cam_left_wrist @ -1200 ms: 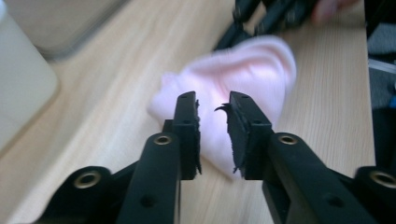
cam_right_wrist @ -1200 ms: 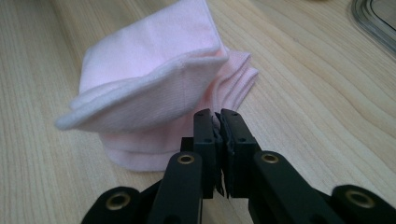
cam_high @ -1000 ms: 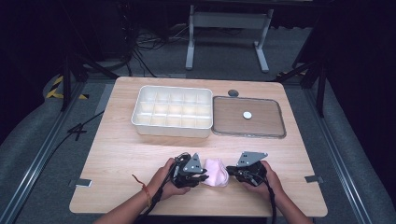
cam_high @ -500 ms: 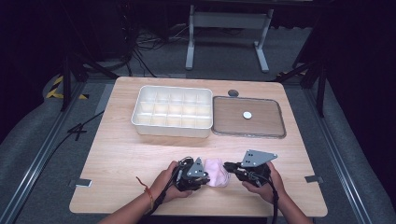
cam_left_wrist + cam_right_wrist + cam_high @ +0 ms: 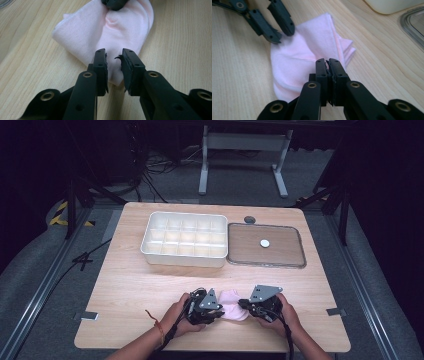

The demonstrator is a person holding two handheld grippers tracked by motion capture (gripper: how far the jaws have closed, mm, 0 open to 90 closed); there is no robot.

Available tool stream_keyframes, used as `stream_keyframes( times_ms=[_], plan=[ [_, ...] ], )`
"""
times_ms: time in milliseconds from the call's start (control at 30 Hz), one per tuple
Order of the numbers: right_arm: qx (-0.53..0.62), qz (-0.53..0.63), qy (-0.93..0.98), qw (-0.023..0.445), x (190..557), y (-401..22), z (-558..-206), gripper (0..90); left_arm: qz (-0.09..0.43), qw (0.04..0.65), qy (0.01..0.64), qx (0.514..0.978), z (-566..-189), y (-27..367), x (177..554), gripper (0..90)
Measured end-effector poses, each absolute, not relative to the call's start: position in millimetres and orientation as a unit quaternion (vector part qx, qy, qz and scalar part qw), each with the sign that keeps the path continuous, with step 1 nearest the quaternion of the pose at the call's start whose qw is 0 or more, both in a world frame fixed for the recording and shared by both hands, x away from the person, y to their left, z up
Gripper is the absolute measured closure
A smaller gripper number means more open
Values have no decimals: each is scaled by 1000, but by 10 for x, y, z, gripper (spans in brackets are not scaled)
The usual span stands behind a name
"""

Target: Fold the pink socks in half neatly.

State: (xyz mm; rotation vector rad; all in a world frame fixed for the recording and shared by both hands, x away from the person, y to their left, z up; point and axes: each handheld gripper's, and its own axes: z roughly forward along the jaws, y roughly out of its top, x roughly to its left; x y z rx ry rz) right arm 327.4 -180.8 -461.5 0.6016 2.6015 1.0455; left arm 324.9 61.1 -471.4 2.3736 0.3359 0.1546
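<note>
Now both grippers — left gripper (image 5: 114,61), right gripper (image 5: 327,62) — flank pink cloth (image 5: 231,304).

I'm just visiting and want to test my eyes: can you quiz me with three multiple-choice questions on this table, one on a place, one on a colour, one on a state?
1. Where does the white divided tray stand?
A. Left of the flat lid
B. On top of the lid
C. By the person's hands

2. What colour is the folded cloth?
A. Blue
B. Pink
C. Green

3. How do the right tongs stand?
A. Wide open above the cloth
C. Holding the lid
B. Shut, pinching the cloth

Answers: 1 A, the high view shows tray and lid side by side; 2 B, the cloth is pale pink in both gripper views; 3 B, the jaws meet on a fold.
</note>
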Motion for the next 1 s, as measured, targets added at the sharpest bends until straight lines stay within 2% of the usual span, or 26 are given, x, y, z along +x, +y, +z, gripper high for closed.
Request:
stream_keyframes(
  times_ms=[300,467,567,700,1000],
  plan=[
    [206,359,900,137,3282,-1796,-4660,876,67,375,135,915,-4659,645,3253,716],
    [203,362,900,133,3280,-1779,-4683,881,51,402,194,893,-4627,775,3378,614],
    [199,361,901,135,3265,-1757,-4693,885,34,408,198,890,-4657,786,3403,577],
    [198,364,900,133,3271,-1758,-4700,886,42,392,197,898,-4703,702,3415,508],
    [197,359,901,143,3260,-1761,-4678,881,16,394,206,896,-4792,692,3462,552]
  ],
)
